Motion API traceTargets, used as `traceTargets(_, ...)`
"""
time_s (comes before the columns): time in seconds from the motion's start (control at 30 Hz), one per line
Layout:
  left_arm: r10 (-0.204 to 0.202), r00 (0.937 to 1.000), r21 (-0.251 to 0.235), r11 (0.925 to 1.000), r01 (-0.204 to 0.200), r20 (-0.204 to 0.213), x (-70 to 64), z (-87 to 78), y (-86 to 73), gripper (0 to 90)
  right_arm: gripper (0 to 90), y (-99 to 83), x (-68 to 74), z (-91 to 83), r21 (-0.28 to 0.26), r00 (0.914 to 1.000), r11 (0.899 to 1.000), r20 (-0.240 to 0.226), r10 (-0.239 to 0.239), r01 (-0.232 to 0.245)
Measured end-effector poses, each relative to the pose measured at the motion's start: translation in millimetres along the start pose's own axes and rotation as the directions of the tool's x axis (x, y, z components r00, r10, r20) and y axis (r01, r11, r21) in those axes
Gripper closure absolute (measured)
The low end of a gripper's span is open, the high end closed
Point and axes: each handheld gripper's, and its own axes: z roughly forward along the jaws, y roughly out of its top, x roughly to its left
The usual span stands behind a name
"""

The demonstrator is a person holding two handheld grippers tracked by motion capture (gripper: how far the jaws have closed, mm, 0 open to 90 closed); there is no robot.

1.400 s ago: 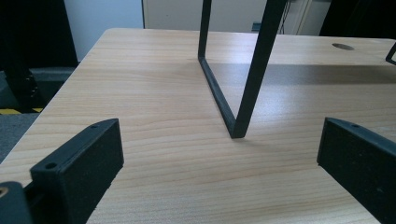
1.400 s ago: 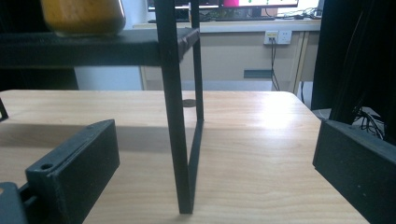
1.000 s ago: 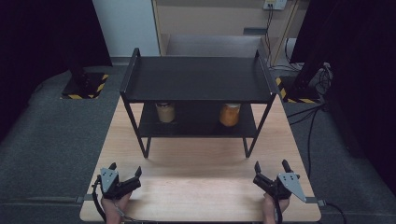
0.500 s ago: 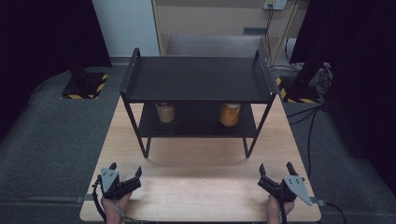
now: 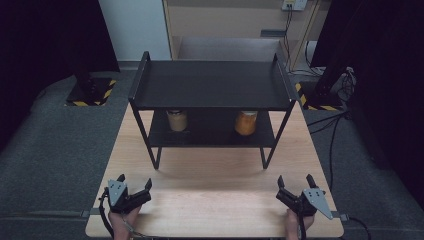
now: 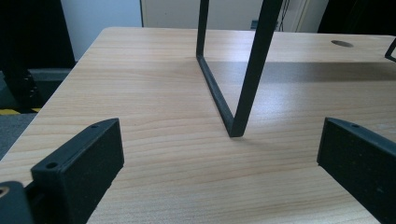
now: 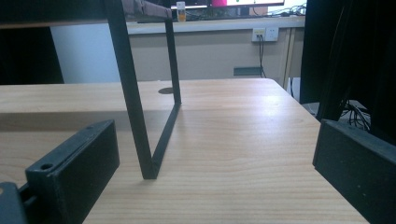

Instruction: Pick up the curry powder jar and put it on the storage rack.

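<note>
Two black jaws of the right gripper (image 7: 215, 163) stand wide apart with nothing between them, low over a pale wooden tabletop (image 7: 243, 140). Just ahead, a black metal rack leg (image 7: 135, 116) rests on the wood. A beige wall with sockets lies beyond.

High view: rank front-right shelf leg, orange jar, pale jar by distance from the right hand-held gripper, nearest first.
From the right hand-held gripper, at the table's near right:
1. Front-right shelf leg, just ahead and slightly left.
2. Orange jar, right side of the lower shelf.
3. Pale jar, left side of the lower shelf.
</note>
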Motion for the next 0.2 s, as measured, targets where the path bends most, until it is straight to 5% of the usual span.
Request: traceTargets(0.2, 0.004, 1.0000, -0.002, 1.0000, -0.004, 0.003, 0.3, -0.2, -0.3, 0.0, 0.7, -0.5, -0.8, 0.8, 0.005, 1.0000, 1.000, -0.004, 0.002, -0.002)
